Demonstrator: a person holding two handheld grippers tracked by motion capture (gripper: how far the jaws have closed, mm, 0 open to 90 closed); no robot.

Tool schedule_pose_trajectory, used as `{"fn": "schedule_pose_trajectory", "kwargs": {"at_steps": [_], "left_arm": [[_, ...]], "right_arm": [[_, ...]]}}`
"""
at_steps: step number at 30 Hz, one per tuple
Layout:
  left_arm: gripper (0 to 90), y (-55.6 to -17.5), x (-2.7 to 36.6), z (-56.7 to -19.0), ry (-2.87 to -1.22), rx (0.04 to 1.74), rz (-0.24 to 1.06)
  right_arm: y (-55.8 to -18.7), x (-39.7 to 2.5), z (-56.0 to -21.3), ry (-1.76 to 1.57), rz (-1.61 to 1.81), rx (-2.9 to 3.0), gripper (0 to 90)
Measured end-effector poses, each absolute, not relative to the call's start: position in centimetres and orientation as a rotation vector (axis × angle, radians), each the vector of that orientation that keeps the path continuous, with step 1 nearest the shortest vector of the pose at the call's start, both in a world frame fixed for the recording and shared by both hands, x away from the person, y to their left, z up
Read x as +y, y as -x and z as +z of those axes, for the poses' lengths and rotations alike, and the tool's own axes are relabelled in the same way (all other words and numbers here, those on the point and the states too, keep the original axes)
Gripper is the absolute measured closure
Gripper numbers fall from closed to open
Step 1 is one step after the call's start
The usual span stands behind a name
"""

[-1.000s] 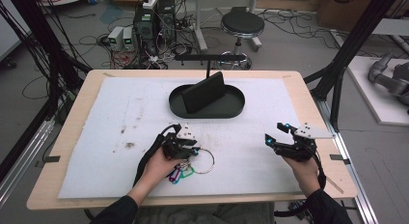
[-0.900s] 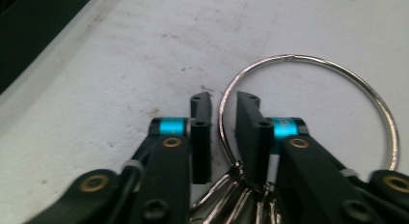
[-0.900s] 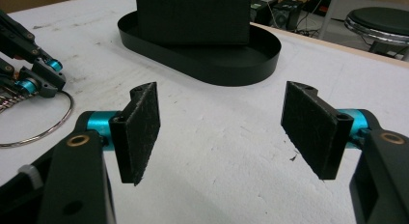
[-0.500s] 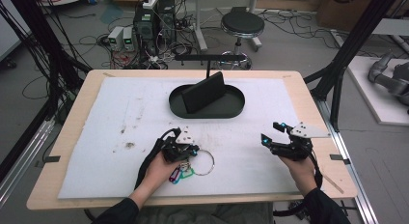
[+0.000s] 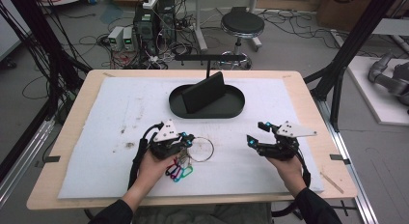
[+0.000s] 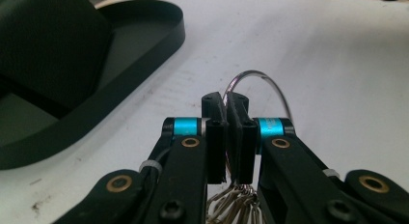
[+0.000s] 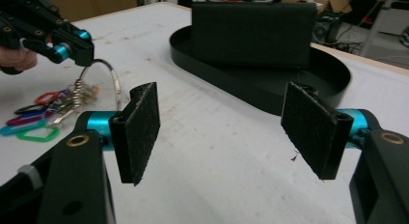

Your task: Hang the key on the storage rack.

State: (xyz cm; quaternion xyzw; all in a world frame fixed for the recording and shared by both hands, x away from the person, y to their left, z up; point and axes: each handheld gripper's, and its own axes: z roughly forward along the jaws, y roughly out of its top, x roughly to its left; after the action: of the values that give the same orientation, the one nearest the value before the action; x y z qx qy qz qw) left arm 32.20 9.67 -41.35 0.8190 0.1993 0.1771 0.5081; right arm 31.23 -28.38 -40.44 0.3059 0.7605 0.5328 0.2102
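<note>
While gripping the wire key ring at lower centre of the high view, left claw staying pinched narrow, pads pressing together on the wire in the left gripper view. Trailing from that ring toward the bottom of the frame, a bunch of coloured tags, pink, purple and green, lying on the white mat just beside the left hand. Hovering at lower right of the high view, well apart from the ring, right claw gaping wide and holding nothing, pads standing far apart in the right gripper view, with the ring and tags showing at the left of that frame. Sitting above both, at centre of the high view, an oval black tray carrying an upright black slab. Lying between the two claws, only bare mat. Spreading under all of it, the wooden desk, with a stool and cabling on the floor beyond at the top of the frame.
</note>
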Motion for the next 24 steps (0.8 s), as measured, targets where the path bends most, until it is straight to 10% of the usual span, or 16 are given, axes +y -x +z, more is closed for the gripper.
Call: {"fn": "schedule_pose_trajectory", "kwargs": {"at_steps": [24], "left_arm": [[86.3,-31.2,9.4,-41.2,-1.919,0.345,0.400]], "right_arm": [[-33.3,-18.7,-42.7,-0.552,1.379,2.464,54.2]]}}
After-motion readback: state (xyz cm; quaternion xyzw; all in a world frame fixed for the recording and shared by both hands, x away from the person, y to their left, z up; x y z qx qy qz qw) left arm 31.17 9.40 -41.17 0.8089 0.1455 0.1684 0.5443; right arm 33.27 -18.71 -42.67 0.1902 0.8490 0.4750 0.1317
